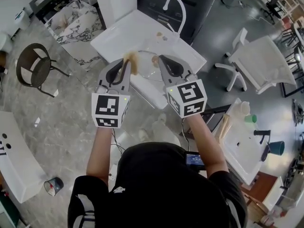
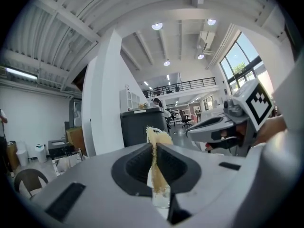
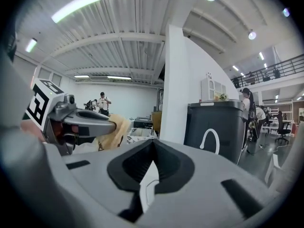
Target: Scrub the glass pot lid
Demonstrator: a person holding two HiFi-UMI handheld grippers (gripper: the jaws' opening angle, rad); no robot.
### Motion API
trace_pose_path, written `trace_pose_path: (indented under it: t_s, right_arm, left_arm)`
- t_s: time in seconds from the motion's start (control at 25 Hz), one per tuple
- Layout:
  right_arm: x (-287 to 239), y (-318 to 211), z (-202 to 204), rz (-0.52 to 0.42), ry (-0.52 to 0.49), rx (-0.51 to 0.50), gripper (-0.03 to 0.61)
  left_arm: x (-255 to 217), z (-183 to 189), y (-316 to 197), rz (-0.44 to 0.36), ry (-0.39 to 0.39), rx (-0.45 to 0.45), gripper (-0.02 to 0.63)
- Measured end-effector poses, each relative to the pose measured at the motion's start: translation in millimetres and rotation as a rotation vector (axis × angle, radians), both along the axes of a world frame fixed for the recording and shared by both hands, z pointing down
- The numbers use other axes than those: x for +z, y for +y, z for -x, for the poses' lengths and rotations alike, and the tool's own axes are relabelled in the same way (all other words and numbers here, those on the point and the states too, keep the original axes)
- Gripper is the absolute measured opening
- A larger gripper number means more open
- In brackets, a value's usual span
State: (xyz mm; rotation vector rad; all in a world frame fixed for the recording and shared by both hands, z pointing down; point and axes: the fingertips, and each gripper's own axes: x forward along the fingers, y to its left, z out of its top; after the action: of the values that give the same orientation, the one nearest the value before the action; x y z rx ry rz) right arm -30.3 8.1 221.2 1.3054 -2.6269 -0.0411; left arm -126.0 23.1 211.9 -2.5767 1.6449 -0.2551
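left gripper (image 1: 126, 62) pinching scrubber (image 1: 134, 63) | right gripper (image 1: 161, 59) clamped on lid (image 1: 148, 64) rim | tip: brace lid steady, rub small firm circles

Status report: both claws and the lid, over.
Left claw shut on sponge. Right claw shut on glass pot lid. Sponge beside lid, nothing in the way.

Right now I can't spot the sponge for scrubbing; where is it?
Head view, centre: the sponge is pinched in the left tongs, just left of the lid held by the right tongs.
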Motion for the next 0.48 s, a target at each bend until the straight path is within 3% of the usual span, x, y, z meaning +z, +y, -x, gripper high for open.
trace_pose_path:
  t_s: [0.12, 0.28, 0.48]
  right_arm:
    - [-10.7, 9.4, -3.4, -0.026, -0.003, 0.011, -0.003]
    - [-26.0, 14.8, -11.3, -0.05, -0.018, 0.022, -0.003]
    - [-41.7, 12.7, -20.8, -0.075, -0.015, 0.024, -0.003]
  left_arm:
    - [-13.9, -1.1, 8.8, -0.04, -0.004, -0.004, 0.018]
    - [-24.3, -7.1, 13.0, -0.097, -0.073, -0.014, 0.018]
    - [-38.2, -16.8, 10.9, -0.103, -0.051, 0.009, 0.018]
